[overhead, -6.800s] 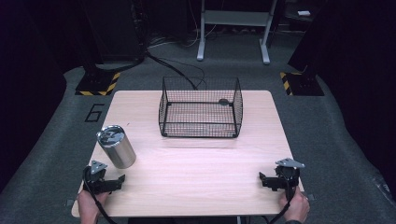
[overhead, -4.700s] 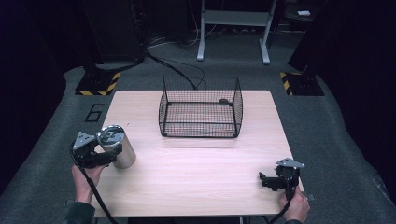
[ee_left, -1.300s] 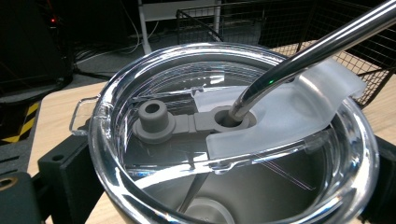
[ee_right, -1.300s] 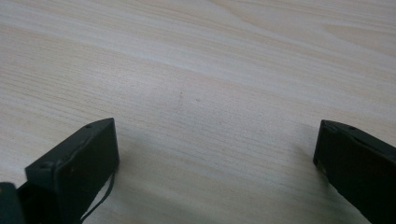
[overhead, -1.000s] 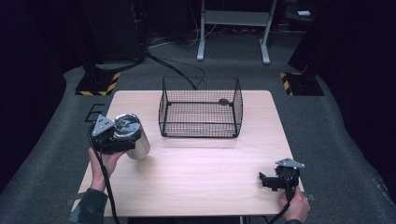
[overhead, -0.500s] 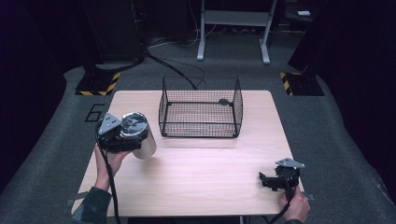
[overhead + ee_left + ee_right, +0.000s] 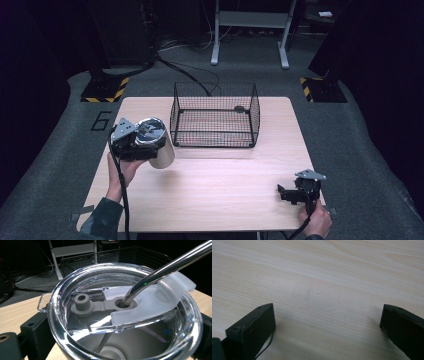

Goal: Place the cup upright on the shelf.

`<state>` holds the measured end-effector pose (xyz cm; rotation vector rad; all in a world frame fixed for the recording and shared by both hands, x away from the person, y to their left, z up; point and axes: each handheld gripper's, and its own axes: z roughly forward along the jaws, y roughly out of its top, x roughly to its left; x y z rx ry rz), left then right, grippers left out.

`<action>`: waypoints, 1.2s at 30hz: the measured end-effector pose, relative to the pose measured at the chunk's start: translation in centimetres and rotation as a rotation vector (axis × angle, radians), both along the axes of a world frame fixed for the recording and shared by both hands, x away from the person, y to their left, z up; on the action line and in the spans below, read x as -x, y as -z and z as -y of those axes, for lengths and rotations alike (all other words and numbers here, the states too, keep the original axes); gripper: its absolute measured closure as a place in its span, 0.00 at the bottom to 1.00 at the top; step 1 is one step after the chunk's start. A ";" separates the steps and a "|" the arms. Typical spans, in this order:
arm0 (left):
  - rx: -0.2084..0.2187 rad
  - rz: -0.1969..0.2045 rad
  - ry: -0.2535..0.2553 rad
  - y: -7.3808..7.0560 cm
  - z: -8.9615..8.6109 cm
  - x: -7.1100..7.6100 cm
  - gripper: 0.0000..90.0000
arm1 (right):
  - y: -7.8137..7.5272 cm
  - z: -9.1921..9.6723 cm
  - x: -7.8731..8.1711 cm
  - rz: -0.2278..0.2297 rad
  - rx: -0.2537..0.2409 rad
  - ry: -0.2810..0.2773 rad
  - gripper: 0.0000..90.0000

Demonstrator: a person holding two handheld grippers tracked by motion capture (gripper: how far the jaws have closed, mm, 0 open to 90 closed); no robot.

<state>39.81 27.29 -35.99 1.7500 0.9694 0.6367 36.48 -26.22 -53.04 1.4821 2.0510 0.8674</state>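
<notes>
High view shows a wire basket (image 7: 215, 116) at the table's far middle, just right of the steel tumbler (image 7: 156, 144), which the left gripper (image 7: 131, 142) clamps, tilted, above the table's left side. Left gripper view shows a clear lid (image 7: 125, 315) and metal straw (image 7: 170, 267). Its hand (image 7: 120, 170) reaches forward. The right gripper (image 7: 295, 194) rests wide open, empty, on the pale wooden table (image 7: 220, 195); grey carpet surrounds.

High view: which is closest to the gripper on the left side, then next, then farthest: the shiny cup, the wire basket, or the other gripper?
1. Shiny cup: held in the left gripper.
2. Wire basket: just to its right, farther back on the table.
3. Right gripper: at the table's near right corner.
</notes>
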 end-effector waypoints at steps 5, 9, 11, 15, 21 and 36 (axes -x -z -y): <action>-0.003 -0.001 0.017 -0.3 0.5 -0.1 0.04 | 0.0 0.0 0.0 0.003 -0.003 0.003 0.00; 0.005 0.003 0.027 -0.5 0.9 -0.2 0.04 | 0.0 0.0 0.0 0.002 -0.004 0.001 0.00; -0.003 -0.001 0.038 -0.7 1.3 -0.3 0.04 | 0.0 0.0 0.0 0.004 -0.004 0.001 0.00; -0.004 0.003 0.046 -0.8 1.7 -0.4 0.04 | 0.0 0.0 0.0 0.000 -0.005 0.003 0.00; -0.005 0.001 0.074 -1.3 2.3 -0.9 0.04 | 0.0 0.0 0.0 0.003 -0.002 -0.001 0.00; 0.001 0.015 0.149 -4.6 4.8 -2.5 0.04 | 0.0 0.0 0.0 0.003 -0.003 -0.001 0.00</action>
